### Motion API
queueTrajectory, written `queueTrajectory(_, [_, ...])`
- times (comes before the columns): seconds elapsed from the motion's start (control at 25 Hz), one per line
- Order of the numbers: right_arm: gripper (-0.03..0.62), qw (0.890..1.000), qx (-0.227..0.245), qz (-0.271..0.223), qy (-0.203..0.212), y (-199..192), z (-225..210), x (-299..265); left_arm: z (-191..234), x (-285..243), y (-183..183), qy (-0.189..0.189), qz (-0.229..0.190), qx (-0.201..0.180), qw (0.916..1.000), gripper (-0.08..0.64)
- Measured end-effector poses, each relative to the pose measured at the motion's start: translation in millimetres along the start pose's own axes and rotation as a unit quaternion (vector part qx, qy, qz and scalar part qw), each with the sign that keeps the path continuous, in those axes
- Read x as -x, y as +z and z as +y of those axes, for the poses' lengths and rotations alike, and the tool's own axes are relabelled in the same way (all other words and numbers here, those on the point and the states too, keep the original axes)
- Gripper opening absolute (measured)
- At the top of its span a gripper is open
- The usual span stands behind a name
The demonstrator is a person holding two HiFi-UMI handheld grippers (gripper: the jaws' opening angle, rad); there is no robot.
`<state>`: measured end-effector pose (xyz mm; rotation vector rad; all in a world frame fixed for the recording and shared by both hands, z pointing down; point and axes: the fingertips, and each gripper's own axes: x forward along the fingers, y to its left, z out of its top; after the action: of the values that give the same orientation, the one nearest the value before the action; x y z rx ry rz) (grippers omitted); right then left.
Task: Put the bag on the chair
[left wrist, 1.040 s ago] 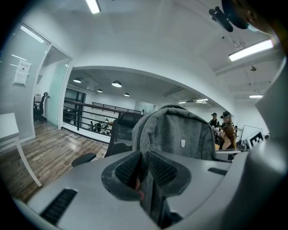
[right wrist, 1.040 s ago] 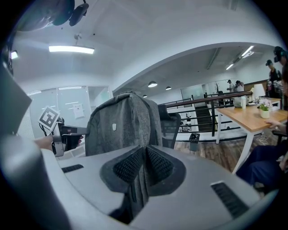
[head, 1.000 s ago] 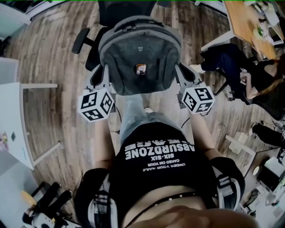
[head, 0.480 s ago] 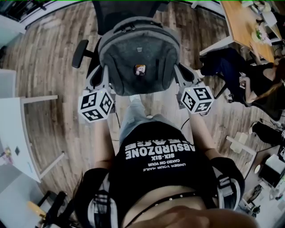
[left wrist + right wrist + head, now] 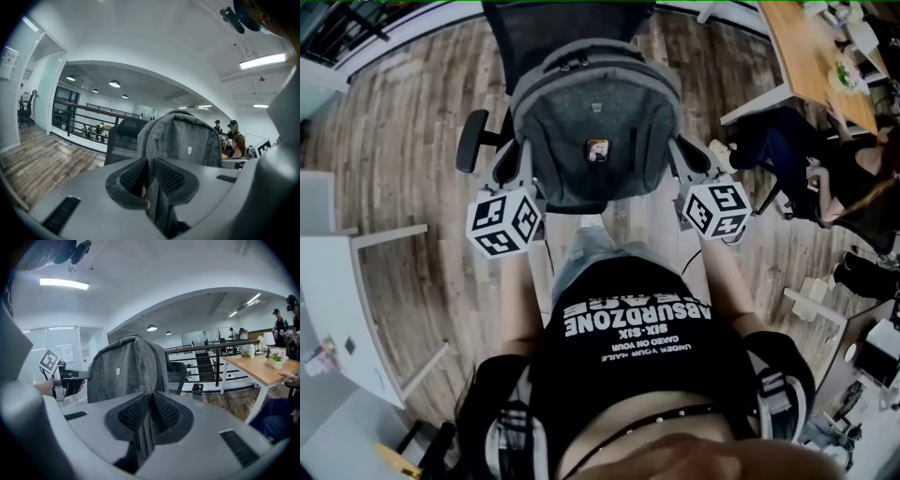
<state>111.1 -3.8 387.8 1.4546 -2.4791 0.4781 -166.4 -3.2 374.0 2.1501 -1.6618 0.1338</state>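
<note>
Your left gripper (image 5: 514, 167) and right gripper (image 5: 682, 161) are each clamped on a fold of fabric at the sides of the grey felt backpack (image 5: 593, 131), holding it upright. Over the last second the black mesh office chair (image 5: 534, 28) has come fully into view behind the backpack, which now sits between the armrests. The seat is hidden, so contact cannot be confirmed. Lowering likely remains.

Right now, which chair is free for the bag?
The black office chair straight ahead, its armrests either side of the grey bag. At the right, by the wooden desk, a seated person occupies the other.
</note>
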Motion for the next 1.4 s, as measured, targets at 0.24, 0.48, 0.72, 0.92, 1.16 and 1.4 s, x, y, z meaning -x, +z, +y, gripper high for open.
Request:
queueTrajectory(0.24, [0.044, 1.000, 0.004, -0.002, -0.006, 5, -5, -26, 16, -28, 9, -0.020, 0.004, 0.002, 0.9998, 0.064])
queueTrajectory(0.48, [0.044, 1.000, 0.012, 0.004, -0.001, 16, -12, -50, 26, -48, 18, -0.014, 0.006, 0.009, 0.9998, 0.064])
queueTrajectory(0.72, [0.043, 1.000, 0.014, 0.012, 0.020, 26, -28, -80, 33, -72, 26, 0.011, 0.004, 0.016, 0.9998, 0.064])
queueTrajectory(0.92, [0.044, 0.998, 0.015, 0.032, 0.045, 26, -37, -112, 45, -90, 26, 0.042, 0.011, 0.020, 0.9988, 0.064])
queueTrajectory(1.16, [0.044, 0.996, 0.018, 0.044, 0.076, 31, -45, -147, 59, -110, 31, 0.070, 0.011, 0.026, 0.9972, 0.064])
queueTrajectory(1.4, [0.044, 0.995, 0.015, 0.048, 0.091, 35, -53, -176, 70, -129, 37, 0.087, 0.011, 0.027, 0.9958, 0.064])
